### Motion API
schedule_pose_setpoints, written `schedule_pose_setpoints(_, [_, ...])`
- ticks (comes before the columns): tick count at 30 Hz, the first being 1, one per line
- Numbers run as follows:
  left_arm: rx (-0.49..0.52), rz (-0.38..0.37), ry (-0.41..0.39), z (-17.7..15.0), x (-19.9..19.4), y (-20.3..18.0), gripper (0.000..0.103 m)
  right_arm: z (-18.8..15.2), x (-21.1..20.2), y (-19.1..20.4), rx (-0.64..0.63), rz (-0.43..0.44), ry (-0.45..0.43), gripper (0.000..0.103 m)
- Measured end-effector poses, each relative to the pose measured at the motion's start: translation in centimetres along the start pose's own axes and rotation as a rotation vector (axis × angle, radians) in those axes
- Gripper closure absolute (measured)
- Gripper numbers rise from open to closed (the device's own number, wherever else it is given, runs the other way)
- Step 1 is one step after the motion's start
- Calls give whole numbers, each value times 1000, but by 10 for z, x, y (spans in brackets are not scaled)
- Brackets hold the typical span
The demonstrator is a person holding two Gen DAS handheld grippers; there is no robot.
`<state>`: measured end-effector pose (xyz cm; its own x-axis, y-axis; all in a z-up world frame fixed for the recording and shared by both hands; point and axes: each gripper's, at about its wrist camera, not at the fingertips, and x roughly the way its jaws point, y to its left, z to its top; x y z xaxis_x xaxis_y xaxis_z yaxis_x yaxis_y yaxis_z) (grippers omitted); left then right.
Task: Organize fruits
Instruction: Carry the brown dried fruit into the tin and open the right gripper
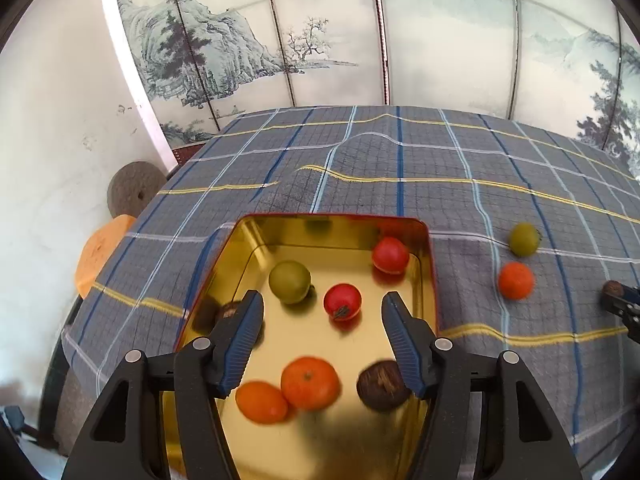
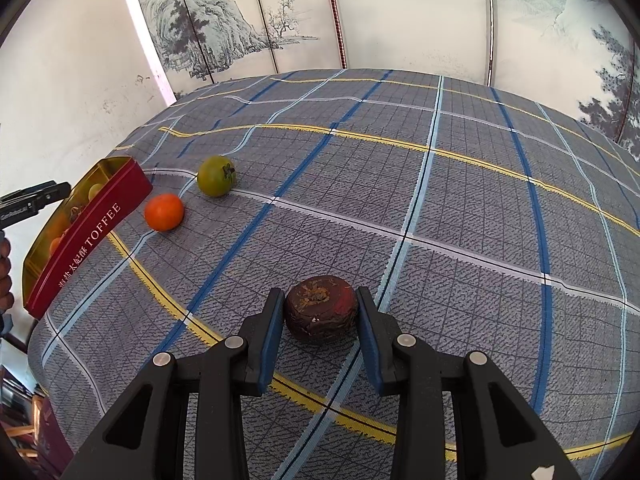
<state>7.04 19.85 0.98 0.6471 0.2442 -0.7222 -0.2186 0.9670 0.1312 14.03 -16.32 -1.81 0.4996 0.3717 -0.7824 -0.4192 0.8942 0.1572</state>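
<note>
Right wrist view: the right gripper has its jaws closed on a dark fruit resting on the counter. At ten o'clock lie an orange and a green fruit, just beside the tin. Left wrist view: the left gripper hangs over the tin, jaws wide and empty, above seven fruits.

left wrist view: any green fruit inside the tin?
Yes, one green fruit lies on the gold floor of the tin, and a second green one sits outside on the cloth.
</note>
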Motion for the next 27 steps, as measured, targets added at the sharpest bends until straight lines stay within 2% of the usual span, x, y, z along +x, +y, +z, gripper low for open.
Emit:
schedule_pose_setpoints(6, [-41,-16,3,-24,-25,11,40,-3,-1,5,-17,-16,5,70])
schedule_pose_setpoints(12, [-75,-2,-21,-64,-53,37,40,-3,-24,36,-14,76,-36,70])
schedule_pose_setpoints(18, [-164,-13,1,-98,-70,71,40,20,-42,128,-154,274,-71,70])
schedule_pose_setpoints(22, [-154,-7,8,-105,-79,78,40,35,-30,199,-241,414,-42,70])
schedule_pose_setpoints(24, [-137,19,-14,-106,-87,81,40,38,-19,224,-276,445,-18,70])
schedule_pose_setpoints(27, [-154,14,-29,-107,-94,90,39,37,-1,255,-328,459,23,70])
